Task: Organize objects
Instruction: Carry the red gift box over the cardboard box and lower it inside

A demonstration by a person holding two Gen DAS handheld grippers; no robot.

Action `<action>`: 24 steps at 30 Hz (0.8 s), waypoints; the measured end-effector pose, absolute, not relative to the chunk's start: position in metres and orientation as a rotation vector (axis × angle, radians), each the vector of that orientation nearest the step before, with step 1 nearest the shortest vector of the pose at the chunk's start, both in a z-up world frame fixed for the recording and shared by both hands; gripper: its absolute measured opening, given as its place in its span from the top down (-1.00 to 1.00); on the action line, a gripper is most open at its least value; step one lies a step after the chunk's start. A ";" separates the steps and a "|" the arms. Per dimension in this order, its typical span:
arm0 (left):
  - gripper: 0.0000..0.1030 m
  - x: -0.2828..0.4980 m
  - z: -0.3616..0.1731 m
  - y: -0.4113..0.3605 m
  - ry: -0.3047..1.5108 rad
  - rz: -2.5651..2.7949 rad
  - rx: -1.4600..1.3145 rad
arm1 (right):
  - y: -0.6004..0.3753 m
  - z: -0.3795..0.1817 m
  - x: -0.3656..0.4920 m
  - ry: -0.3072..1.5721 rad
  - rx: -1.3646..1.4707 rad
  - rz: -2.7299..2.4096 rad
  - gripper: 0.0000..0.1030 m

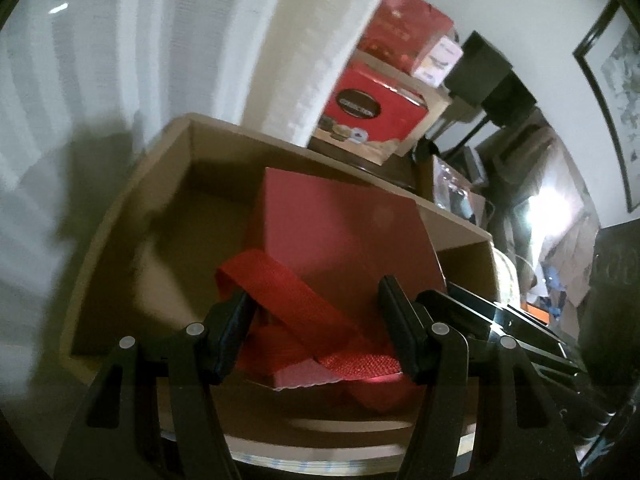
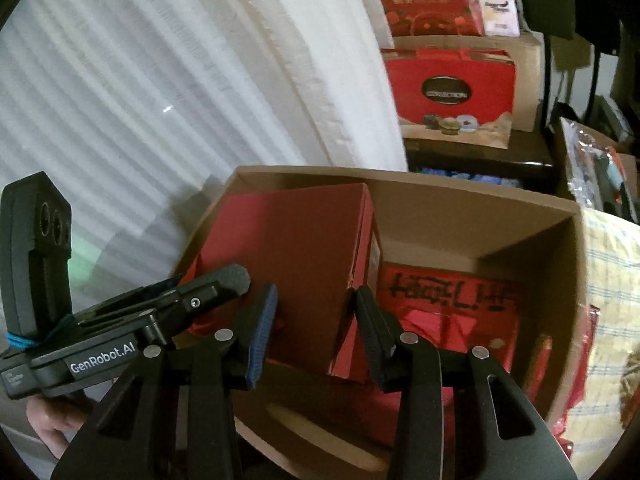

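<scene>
A red gift box (image 1: 340, 220) with a red woven strap (image 1: 304, 300) sits tilted inside an open cardboard box (image 1: 132, 220). My left gripper (image 1: 316, 334) is open, its jaws on either side of the strap and the red box's near end. In the right wrist view the same red box (image 2: 292, 248) stands in the left part of the cardboard box (image 2: 460, 208). My right gripper (image 2: 316, 328) is open, with the red box's near corner between its fingers. The left gripper's body (image 2: 100, 344) shows at the left.
Red flat items with black writing (image 2: 452, 300) lie on the carton's bottom. Stacked red gift boxes (image 2: 452, 92) stand behind the carton. White curtains (image 2: 160, 80) hang at the left. A checked cloth (image 2: 612, 280) lies at the right, with clutter (image 1: 560, 240) beyond.
</scene>
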State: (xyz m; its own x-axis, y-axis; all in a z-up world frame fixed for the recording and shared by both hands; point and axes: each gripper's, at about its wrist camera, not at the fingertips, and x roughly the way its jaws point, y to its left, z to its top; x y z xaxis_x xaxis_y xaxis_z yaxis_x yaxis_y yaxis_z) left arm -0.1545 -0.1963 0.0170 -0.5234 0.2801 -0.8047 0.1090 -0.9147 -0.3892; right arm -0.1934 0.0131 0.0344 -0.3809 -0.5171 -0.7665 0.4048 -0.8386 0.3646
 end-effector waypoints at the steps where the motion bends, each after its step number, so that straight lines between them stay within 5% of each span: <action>1: -0.14 -0.155 0.016 -0.191 -0.609 2.573 -1.475 | 0.017 0.036 -0.191 -0.149 1.291 -2.236 0.18; 24: -0.13 -0.168 -0.004 -0.084 -0.500 2.385 -1.476 | 0.129 0.012 -0.166 -0.197 1.362 -2.385 0.19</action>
